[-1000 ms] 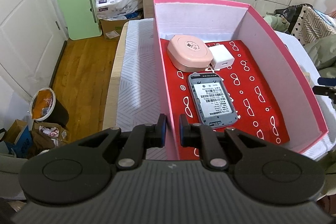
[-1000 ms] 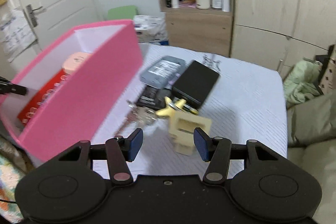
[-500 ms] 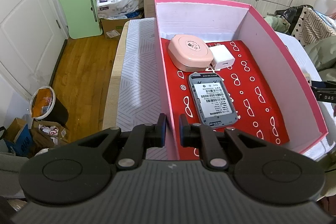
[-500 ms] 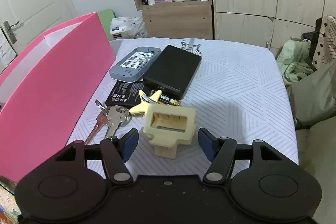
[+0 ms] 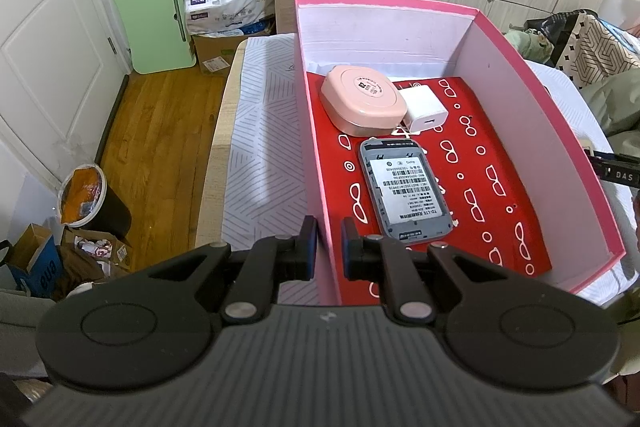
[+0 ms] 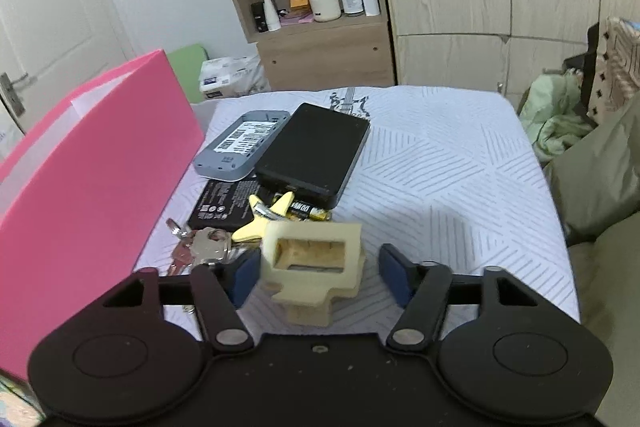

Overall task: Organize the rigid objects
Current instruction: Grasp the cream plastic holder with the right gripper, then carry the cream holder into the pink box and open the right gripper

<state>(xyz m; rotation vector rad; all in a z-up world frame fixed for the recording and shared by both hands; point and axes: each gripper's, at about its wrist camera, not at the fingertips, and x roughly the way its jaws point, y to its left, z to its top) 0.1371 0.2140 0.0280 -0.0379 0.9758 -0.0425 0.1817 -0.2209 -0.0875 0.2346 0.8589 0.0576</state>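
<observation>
- My left hand-held gripper [image 5: 325, 241] is clamped on the near left wall of the pink box [image 5: 532, 95], one pad on each side of the wall.
- The box sits on the bed [image 6: 448, 163], which has a white cover with grey stripes.
- Inside the box, on its red floor with white glasses shapes, I see a pink rounded case [image 5: 362, 99] at the far end.
- A white charger plug [image 5: 425, 109] is touching the pink case on its right side.
- A grey router with a barcode label [image 5: 404, 189] lies flat, nearer to me than those two.
- My right hand-held gripper [image 6: 316, 273] has its blue pads apart, and they have just been closing in a bit.
- A cream plastic block with a square hole [image 6: 314, 263] stands between the pads. The left pad is right against it, and the right pad has a gap.
- Past the block lie a yellow star piece [image 6: 260, 221], a bunch of keys [image 6: 200, 247] and some batteries [image 6: 308, 213].
- Farther back are a flat black battery pack [image 6: 224, 205], a second grey router [image 6: 244, 143] and a black box-shaped drive [image 6: 316, 153], all in a close pile beside the pink box.
</observation>
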